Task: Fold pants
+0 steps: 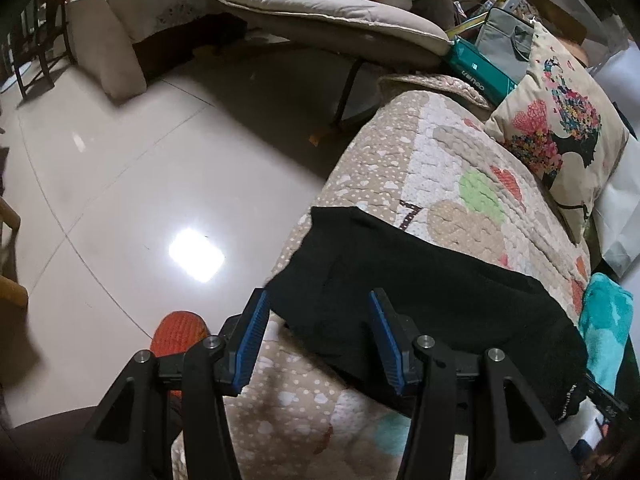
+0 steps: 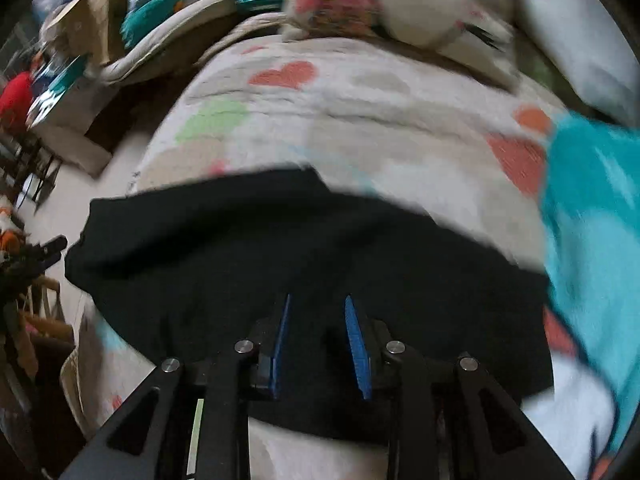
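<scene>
The right tongs (image 2: 316,346) hang partly open directly over the black pants (image 2: 248,256), gripping nothing. The left tongs (image 1: 318,342), wide open and empty, sit at the pants' (image 1: 400,280) near floor-side corner. The pants lie crosswise on the quilted bedspread (image 1: 452,168), short of the floral pillow (image 1: 560,128).

Black pants (image 1: 420,292) on beige heart-patterned quilt (image 1: 452,168); teal blanket (image 2: 592,216)

Black pants (image 1: 420,292) on quilted sofa cover (image 1: 452,168)
</scene>
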`<action>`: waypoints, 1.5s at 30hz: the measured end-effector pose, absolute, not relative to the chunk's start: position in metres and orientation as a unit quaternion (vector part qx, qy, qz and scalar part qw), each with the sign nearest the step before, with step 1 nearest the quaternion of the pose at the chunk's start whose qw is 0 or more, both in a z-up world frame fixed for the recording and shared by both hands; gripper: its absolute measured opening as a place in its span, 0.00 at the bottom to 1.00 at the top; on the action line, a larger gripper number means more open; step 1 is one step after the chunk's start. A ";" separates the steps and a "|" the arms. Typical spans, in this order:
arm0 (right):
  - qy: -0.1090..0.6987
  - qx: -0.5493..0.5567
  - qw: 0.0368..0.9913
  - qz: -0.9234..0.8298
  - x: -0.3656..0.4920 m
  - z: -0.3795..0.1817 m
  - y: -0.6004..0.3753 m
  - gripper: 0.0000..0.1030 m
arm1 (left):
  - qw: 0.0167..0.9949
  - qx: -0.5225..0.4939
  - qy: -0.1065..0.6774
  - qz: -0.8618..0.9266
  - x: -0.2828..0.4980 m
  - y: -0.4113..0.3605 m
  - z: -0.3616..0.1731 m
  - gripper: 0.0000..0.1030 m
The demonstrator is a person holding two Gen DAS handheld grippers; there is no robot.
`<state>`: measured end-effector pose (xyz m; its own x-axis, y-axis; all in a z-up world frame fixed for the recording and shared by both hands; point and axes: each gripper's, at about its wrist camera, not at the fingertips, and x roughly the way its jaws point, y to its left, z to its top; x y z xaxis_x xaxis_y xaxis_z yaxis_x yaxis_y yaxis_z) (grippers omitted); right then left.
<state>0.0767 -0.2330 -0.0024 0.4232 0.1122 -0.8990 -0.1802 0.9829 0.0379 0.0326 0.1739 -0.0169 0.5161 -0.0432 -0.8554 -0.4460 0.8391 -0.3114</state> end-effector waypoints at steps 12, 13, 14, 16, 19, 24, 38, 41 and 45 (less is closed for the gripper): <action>0.531 0.073 0.844 -0.026 0.039 0.003 -0.340 0.41 | 0.834 -0.241 0.482 0.119 0.034 0.172 -0.020 0.49; 0.530 0.075 0.844 -0.032 0.042 0.002 -0.343 0.52 | 0.833 -0.241 0.483 0.120 0.035 0.170 -0.020 0.49; 0.535 0.076 0.841 -0.039 0.044 -0.003 -0.343 0.55 | 0.832 -0.243 0.484 0.120 0.035 0.171 -0.021 0.49; 0.555 0.074 0.828 -0.031 0.051 -0.012 -0.342 0.55 | 0.830 -0.245 0.486 0.122 0.036 0.171 -0.022 0.49; 0.576 0.046 0.816 -0.018 0.053 -0.021 -0.331 0.07 | 0.829 -0.248 0.487 0.120 0.035 0.172 -0.022 0.49; 0.561 0.014 0.826 -0.053 0.042 -0.007 -0.333 0.04 | 0.827 -0.252 0.488 0.120 0.034 0.173 -0.022 0.49; 0.580 -0.058 0.801 -0.137 0.040 0.005 -0.353 0.07 | 0.820 -0.255 0.493 0.143 0.031 0.186 -0.027 0.49; 0.567 -0.049 0.810 -0.141 0.031 0.023 -0.357 0.13 | 0.816 -0.265 0.488 0.159 0.026 0.199 -0.028 0.49; 0.519 -0.052 0.847 -0.104 0.025 0.052 -0.336 0.36 | 0.807 -0.307 0.475 0.172 0.013 0.219 -0.033 0.49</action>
